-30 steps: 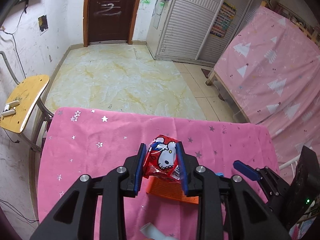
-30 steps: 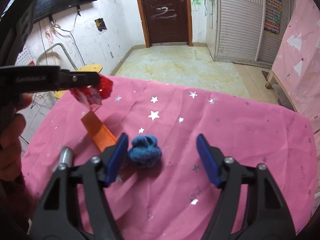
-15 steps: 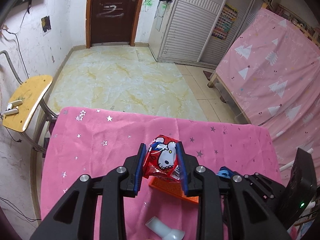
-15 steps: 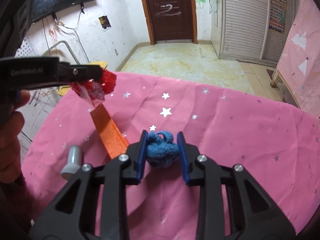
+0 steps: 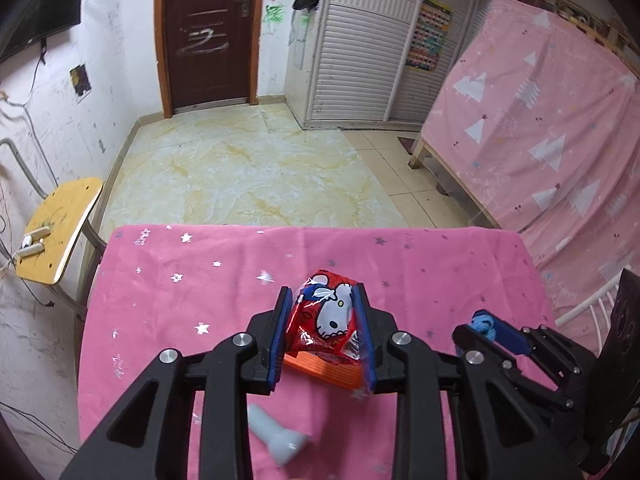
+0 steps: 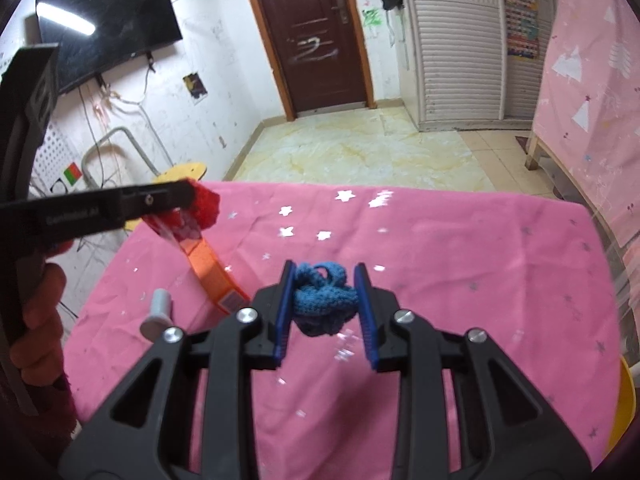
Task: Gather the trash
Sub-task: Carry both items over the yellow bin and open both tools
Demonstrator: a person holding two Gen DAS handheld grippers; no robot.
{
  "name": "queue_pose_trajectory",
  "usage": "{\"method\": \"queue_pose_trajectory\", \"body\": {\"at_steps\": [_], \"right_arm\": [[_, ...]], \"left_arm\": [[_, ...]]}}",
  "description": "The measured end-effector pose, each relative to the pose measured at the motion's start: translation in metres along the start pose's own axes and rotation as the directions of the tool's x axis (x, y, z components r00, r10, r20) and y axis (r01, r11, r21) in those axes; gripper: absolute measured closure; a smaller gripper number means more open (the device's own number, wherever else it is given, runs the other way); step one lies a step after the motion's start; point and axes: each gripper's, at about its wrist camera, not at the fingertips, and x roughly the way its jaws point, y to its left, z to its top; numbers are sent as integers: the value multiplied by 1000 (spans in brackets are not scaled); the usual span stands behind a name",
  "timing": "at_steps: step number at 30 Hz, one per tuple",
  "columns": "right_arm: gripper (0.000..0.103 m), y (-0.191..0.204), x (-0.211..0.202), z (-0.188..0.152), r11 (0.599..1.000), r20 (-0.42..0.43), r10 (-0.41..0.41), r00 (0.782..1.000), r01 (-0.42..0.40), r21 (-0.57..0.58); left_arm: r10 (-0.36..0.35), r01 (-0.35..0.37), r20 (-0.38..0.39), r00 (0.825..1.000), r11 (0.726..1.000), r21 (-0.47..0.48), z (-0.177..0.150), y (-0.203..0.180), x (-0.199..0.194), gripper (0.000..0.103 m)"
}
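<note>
My left gripper (image 5: 322, 320) is shut on a red snack wrapper (image 5: 326, 320) with a white cartoon cat and holds it above the pink starred tablecloth (image 5: 200, 280). The wrapper also shows in the right wrist view (image 6: 188, 216). My right gripper (image 6: 322, 304) is shut on a blue knitted ball (image 6: 322, 300), lifted a little off the cloth. The ball also shows in the left wrist view (image 5: 484, 326). An orange box (image 6: 212, 272) lies flat on the cloth under the wrapper. A small grey plastic piece (image 6: 158, 312) lies near the cloth's front left.
A yellow wooden chair (image 5: 60, 228) stands left of the table. A bed under a pink sheet (image 5: 560, 140) is at the right. A yellow rim (image 6: 626, 404) shows at the table's right front corner. Tiled floor (image 5: 248, 176) lies beyond the table.
My right gripper closed on the blue knitted ball and lifted it slightly. My left gripper kept hold of the red wrapper and rose a little.
</note>
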Motion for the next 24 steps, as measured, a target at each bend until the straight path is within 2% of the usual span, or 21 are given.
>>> {"method": "queue_pose_trajectory", "body": {"at_steps": [13,24], "right_arm": [[75,-76,-72,-27,989,122,-49,991,32,142],[75,-158,-138,-54,958,220,-178,959,118,263]], "left_arm": [[-11,12,-12,1000,994,111,-11,-87,-9,81],[-64,72,-45,997,976,207,-26,-177,-7,81]]}}
